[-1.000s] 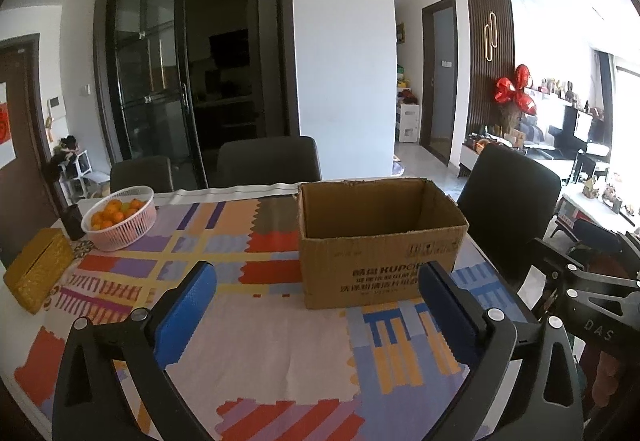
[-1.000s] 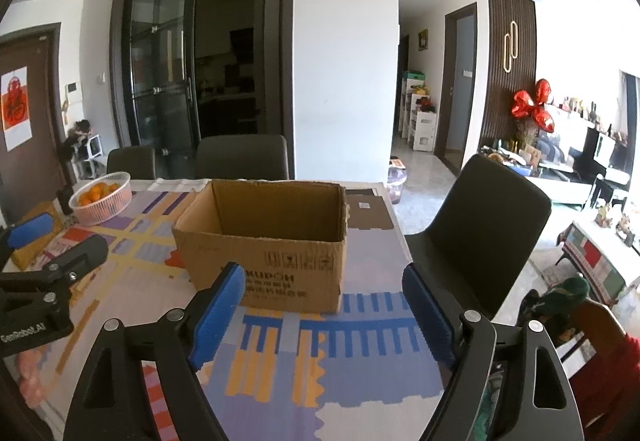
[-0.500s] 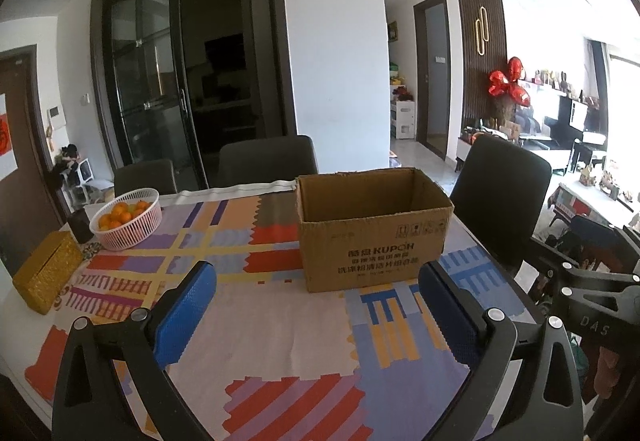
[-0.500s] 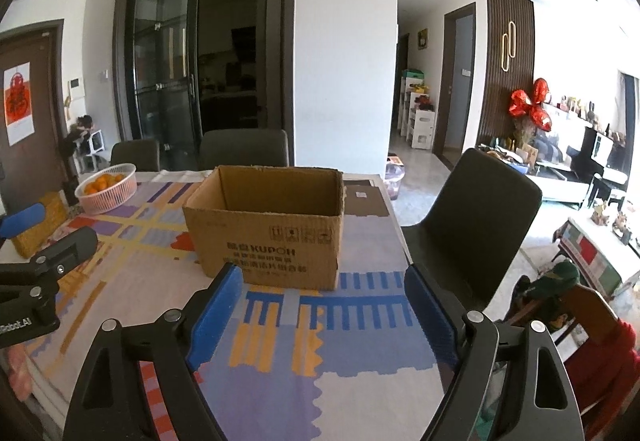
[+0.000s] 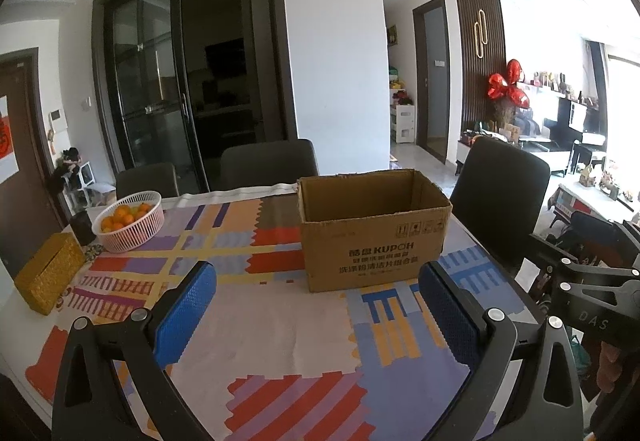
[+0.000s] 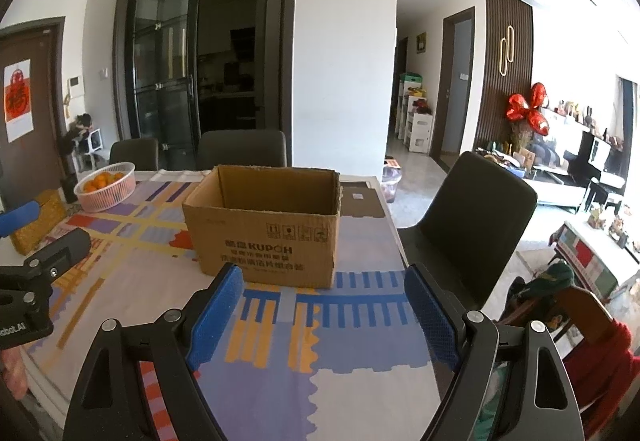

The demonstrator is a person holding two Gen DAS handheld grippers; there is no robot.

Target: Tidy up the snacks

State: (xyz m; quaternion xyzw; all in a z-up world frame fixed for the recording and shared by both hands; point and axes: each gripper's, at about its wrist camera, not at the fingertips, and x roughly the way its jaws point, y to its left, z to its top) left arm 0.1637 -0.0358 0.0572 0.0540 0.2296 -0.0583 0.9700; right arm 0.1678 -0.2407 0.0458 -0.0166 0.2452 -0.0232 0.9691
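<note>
From the left wrist view, the left gripper [image 5: 316, 297] hovered above the desk [image 5: 260, 329], its jaws spread wide with nothing between the blue pads [image 5: 186, 315]. Straight ahead sat the cardboard box [image 5: 374, 237], open at the top, upright on the patterned cloth [image 5: 280, 393], toward the desk's right side. What the box held could not be made out from this low angle; only its inner back wall showed. Off to the left, a pink basket [image 5: 130, 223] full of oranges [image 5: 118, 219] stood near the far edge, and a woven yellow case [image 5: 50, 277] lay at the left rim, well apart from the box. Dark chairs [image 5: 266, 165] lined the far side. At the right margin, part of the right gripper [image 5: 592, 289] poked in.

Over to the right wrist view: the right gripper [image 6: 322, 309] was likewise held open, jaws wide, empty, aimed at the same cardboard box [image 6: 266, 237], which stood just beyond the fingertips without touching them. The basket [image 6: 106, 191] of oranges sat far left, the yellow case [image 6: 36, 225] beside it. A dark chair [image 6: 474, 221] stood at the desk's right side, and the left gripper [image 6: 38, 245] showed at the left edge.
</note>
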